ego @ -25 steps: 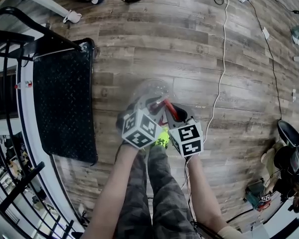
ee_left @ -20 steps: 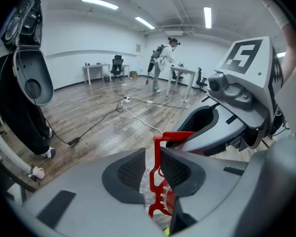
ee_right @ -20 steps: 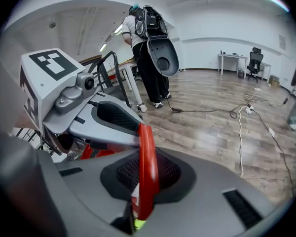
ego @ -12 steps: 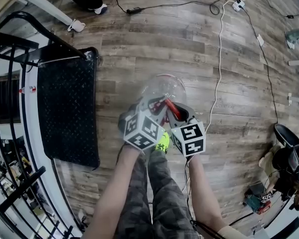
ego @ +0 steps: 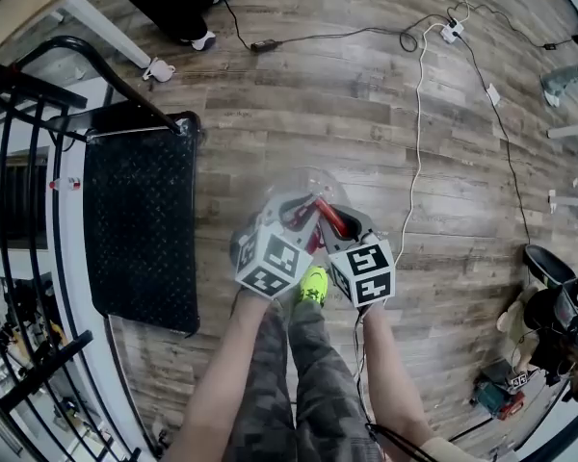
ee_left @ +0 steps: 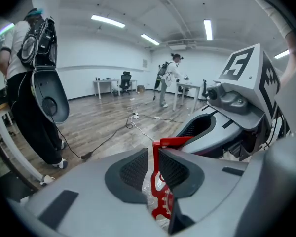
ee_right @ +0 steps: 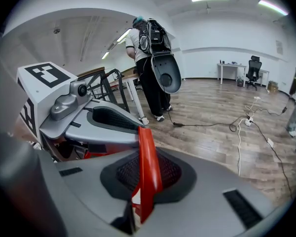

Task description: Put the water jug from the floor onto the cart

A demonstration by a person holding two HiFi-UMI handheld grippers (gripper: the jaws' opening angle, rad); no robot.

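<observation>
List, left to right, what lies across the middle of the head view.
Cart deck → left gripper → right gripper → white cable. The jug, held by both grippers, overlaps them, so it is left out.

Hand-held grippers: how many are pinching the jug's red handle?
2. The left hand-held gripper pinches the red handle atop the water jug; the right hand-held gripper pinches it alongside. None hidden.

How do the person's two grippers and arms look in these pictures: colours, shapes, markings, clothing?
The left gripper and right gripper are alike: smooth grey shells, jaws lined with black mesh-textured pads, and a white cube with black square markers on each. The forearms show no sleeves. The person wears camouflage trousers and a bright yellow-green shoe.
</observation>
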